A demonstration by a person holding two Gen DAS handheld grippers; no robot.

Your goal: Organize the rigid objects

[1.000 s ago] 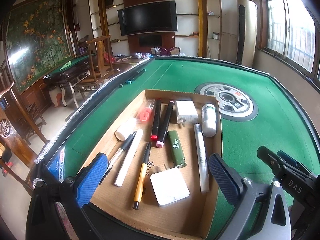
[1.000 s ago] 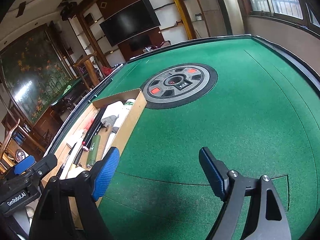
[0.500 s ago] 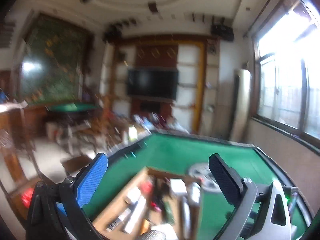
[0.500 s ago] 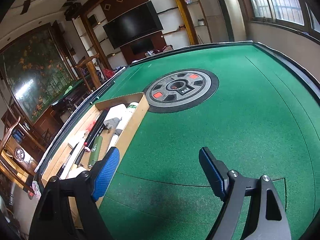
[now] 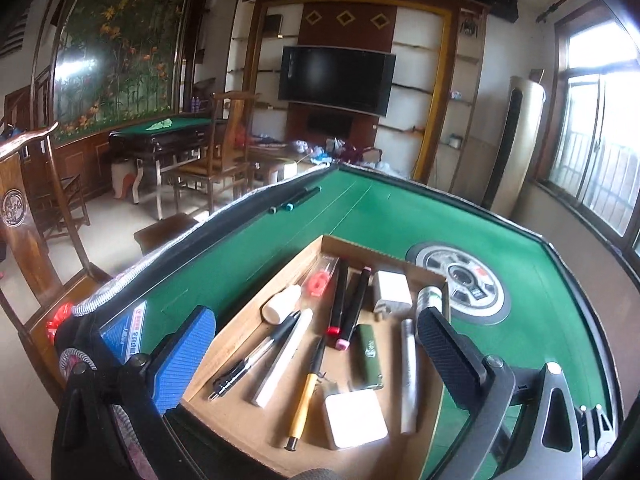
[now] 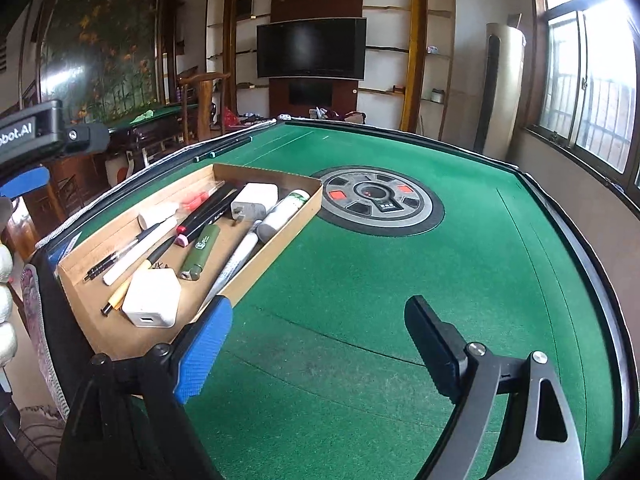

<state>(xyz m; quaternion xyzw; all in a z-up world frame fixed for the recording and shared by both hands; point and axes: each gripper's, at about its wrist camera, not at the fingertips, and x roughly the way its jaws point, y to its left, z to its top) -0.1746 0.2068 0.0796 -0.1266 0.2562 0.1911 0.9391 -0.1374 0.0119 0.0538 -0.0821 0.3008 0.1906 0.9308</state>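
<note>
A shallow cardboard tray (image 5: 276, 280) lies on the green felt table (image 5: 380, 208) and holds several small items. Among them are a white square charger (image 5: 355, 420), a green lighter (image 5: 369, 354), a yellow-barrel pen (image 5: 305, 396), two black markers (image 5: 340, 296) and a white plug adapter (image 5: 392, 290). My left gripper (image 5: 316, 344) hangs open over the tray's near end with nothing between its fingers. My right gripper (image 6: 320, 332) is over bare felt to the right of the tray (image 6: 280, 236). Its jaws are opening and nothing is between them. The charger (image 6: 152, 298) and lighter (image 6: 200, 252) lie to its left.
A round grey control panel (image 6: 378, 200) is set into the table's middle. Two dark pens (image 5: 296, 200) lie by the far left rim. The table has a raised black edge (image 6: 580, 248). Wooden chairs (image 5: 224, 148) and another green table (image 5: 168, 128) stand beyond on the left.
The left view swung up toward the room half a second ago and is back down on the tray. The right view has rolled level, and the tray now sits fuller in it.
</note>
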